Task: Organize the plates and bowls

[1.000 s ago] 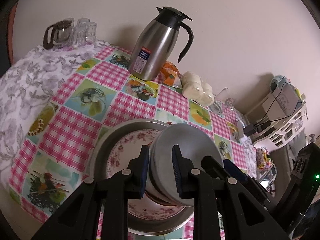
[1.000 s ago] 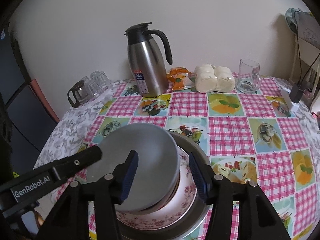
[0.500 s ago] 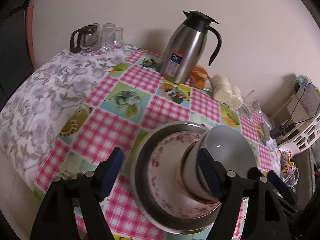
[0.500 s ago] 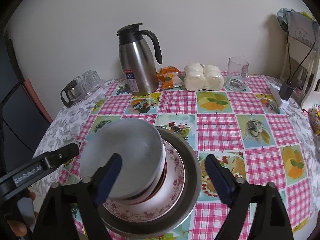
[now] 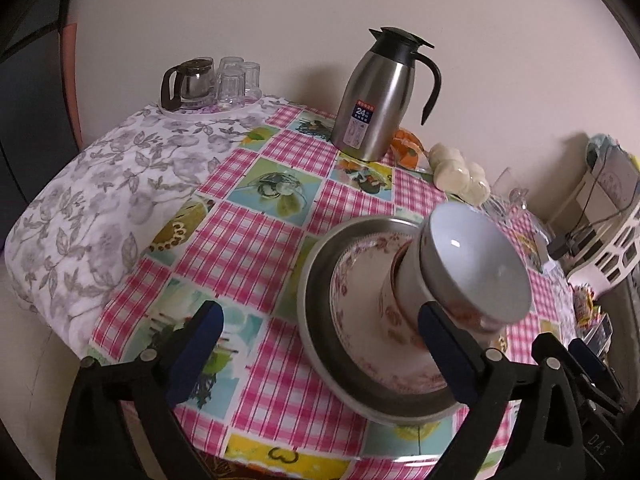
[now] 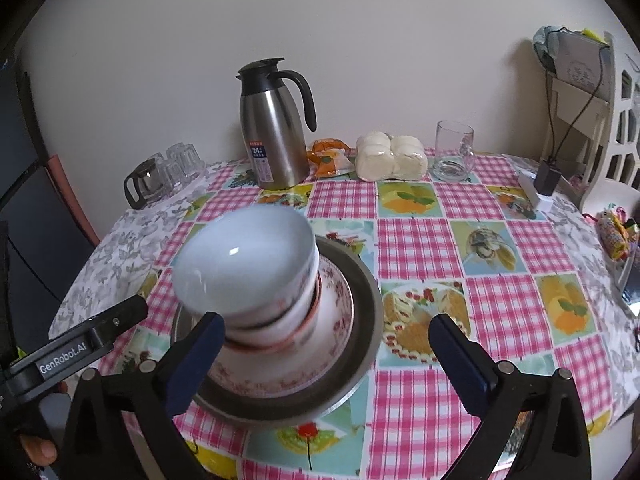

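Left wrist: left gripper point(image 5: 320, 344) jaws opening, nothing between the pads. Right gripper point(image 6: 328, 354) likewise opening, clear of the bowl stack point(image 6: 248, 268). Stack sits on floral plate point(image 6: 320, 344) inside metal basin point(image 6: 364, 320), near table point(image 6: 480, 320) front edge.

Both the left gripper point(image 5: 320, 344) and right gripper point(image 6: 326, 354) are opening, releasing the white bowl point(image 6: 244, 268).

Both hand-held grippers, left point(image 5: 320, 344) and right point(image 6: 326, 354), tilted downward, jaws opening, empty.
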The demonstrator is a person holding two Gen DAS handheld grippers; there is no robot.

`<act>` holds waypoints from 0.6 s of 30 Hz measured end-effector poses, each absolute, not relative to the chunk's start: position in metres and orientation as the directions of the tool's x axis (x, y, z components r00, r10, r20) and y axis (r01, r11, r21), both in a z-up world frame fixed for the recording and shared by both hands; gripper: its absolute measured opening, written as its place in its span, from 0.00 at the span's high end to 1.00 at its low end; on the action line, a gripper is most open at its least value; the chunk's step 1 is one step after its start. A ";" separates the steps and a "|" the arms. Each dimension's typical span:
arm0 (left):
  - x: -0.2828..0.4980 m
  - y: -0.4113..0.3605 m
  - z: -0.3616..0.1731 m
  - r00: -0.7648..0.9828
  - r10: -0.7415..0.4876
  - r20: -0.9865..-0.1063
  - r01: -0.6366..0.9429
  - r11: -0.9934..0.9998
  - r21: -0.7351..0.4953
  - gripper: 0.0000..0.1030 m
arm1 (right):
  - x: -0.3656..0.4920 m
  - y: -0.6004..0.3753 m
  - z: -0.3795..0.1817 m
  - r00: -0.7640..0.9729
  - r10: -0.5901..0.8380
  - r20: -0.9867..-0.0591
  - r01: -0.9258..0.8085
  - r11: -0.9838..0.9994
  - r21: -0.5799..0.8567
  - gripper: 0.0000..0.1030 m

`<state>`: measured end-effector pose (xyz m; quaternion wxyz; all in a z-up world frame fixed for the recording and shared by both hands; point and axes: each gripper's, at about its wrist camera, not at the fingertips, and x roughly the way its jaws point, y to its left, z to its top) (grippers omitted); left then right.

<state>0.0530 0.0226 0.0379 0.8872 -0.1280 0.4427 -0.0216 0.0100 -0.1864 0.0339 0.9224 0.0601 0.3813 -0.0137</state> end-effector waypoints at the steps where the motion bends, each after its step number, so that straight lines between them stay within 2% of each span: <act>1: 0.050 0.022 0.037 0.605 -0.155 -0.781 -0.070 0.967 -0.246 0.05 | 0.006 -0.186 0.032 0.706 0.017 -0.708 0.073 0.993 0.097 0.00; 14: 0.018 0.011 0.025 0.576 -0.144 -0.804 -0.020 0.982 -0.189 0.05 | -0.033 -0.194 0.001 0.664 -0.028 -0.747 0.115 0.991 0.065 0.00; 18: 0.010 0.006 0.019 0.565 -0.103 -0.818 -0.018 0.990 -0.138 0.05 | -0.041 -0.198 -0.005 0.658 -0.042 -0.752 0.126 0.990 0.055 0.00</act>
